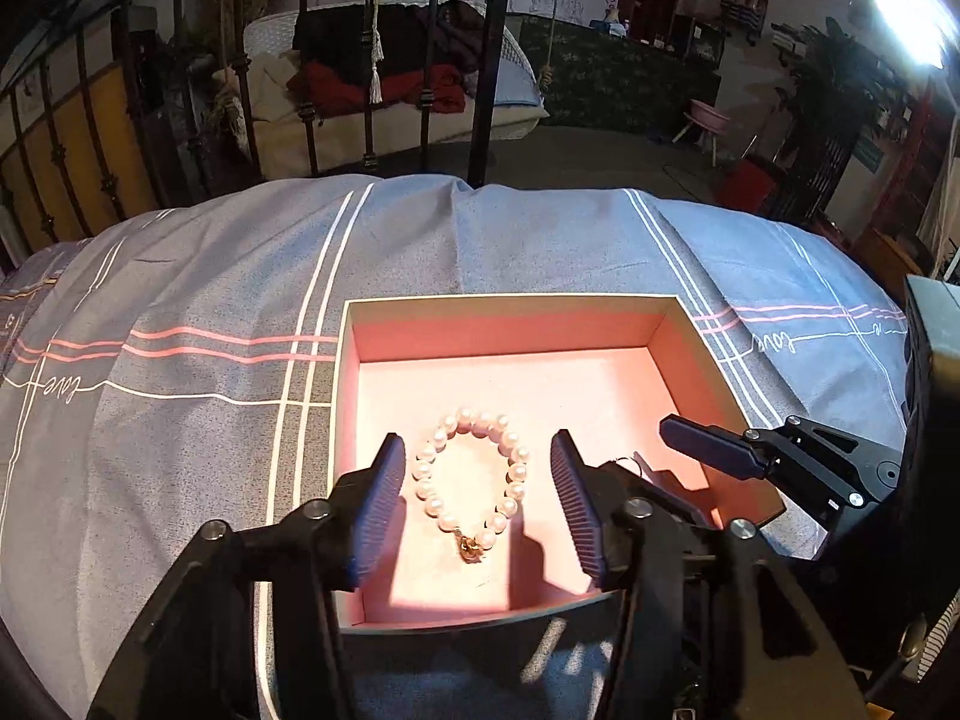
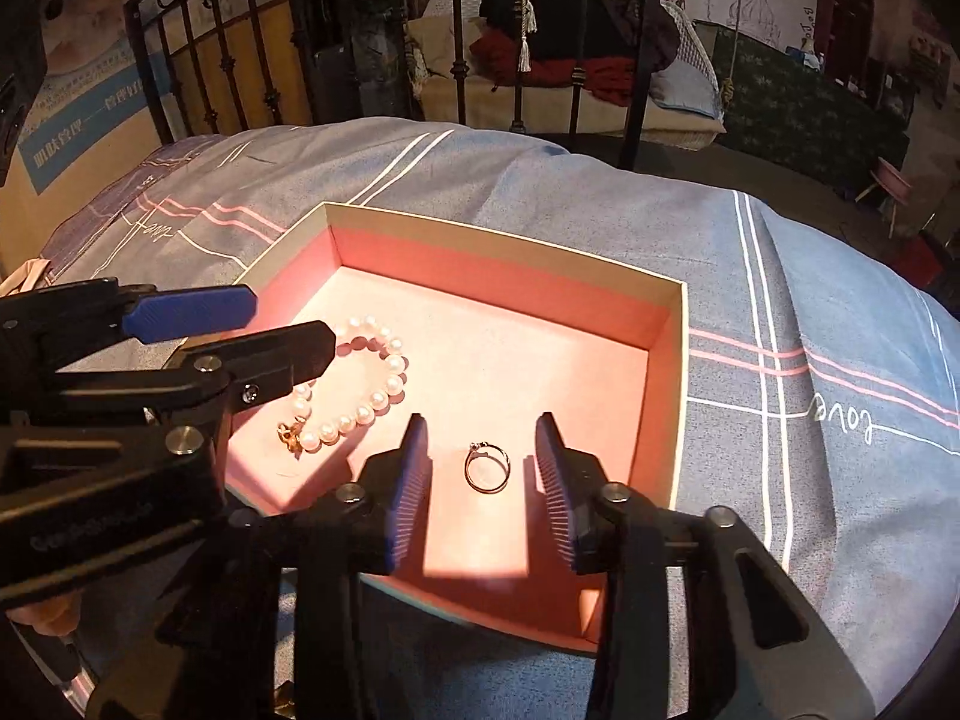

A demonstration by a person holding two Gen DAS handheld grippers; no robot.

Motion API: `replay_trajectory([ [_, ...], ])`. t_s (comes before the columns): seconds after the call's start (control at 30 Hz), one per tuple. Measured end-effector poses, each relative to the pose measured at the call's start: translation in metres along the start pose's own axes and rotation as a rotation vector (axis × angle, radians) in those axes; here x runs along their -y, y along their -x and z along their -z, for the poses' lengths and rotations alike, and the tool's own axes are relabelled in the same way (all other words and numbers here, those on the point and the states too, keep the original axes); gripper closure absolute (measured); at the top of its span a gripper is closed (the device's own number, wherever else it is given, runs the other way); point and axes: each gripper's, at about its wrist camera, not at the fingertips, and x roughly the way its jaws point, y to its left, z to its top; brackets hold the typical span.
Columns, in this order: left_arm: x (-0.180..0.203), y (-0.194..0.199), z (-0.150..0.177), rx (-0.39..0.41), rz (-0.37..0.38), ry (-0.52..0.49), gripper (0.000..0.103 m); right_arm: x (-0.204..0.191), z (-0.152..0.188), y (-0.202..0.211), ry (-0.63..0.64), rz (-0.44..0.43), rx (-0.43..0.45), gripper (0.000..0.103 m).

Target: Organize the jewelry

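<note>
A pearl bracelet (image 1: 471, 477) and a ring (image 2: 486, 467) lie on the pink floor of an open box (image 2: 504, 249), bracelet to the left, ring near the right. The left tongs (image 1: 478, 501) hang spread around the bracelet, the right tongs (image 2: 483, 474) spread around the ring, neither touching. The box sits on a grey striped bed cover (image 1: 180, 300).

The right gripper (image 2: 483, 480) gapes around a ring (image 2: 486, 467) in the pink box (image 2: 675, 360), beside a pearl bracelet (image 2: 360, 390).
</note>
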Motion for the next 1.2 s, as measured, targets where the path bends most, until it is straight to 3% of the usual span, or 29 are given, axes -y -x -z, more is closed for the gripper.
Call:
replay_trajectory([
  [0.13,0.000,0.030,0.007,0.050,0.000,0.000,0.042,0.000,0.013,0.030,-0.007,0.019,0.052,0.048],
  [0.27,-0.002,0.061,0.037,0.080,0.013,0.005,0.036,0.004,0.045,0.071,-0.059,0.034,0.114,0.038],
  [0.47,-0.008,0.067,0.104,-0.013,0.038,0.081,0.036,-0.008,0.105,0.091,-0.086,0.028,0.072,0.037],
  [0.6,-0.003,0.066,0.128,-0.048,0.037,0.081,0.036,-0.022,0.123,0.087,-0.046,0.050,0.037,0.037],
  [0.87,0.014,0.061,0.138,-0.067,0.025,0.035,0.036,-0.020,0.134,0.095,-0.051,0.077,0.038,0.037],
  [1.1,0.010,0.055,0.136,-0.096,0.023,0.101,0.040,-0.019,0.140,0.104,-0.067,0.079,0.051,0.037],
  [1.2,0.007,0.051,0.134,-0.106,0.015,0.154,0.047,-0.022,0.140,0.102,-0.066,0.069,0.043,0.037],
])
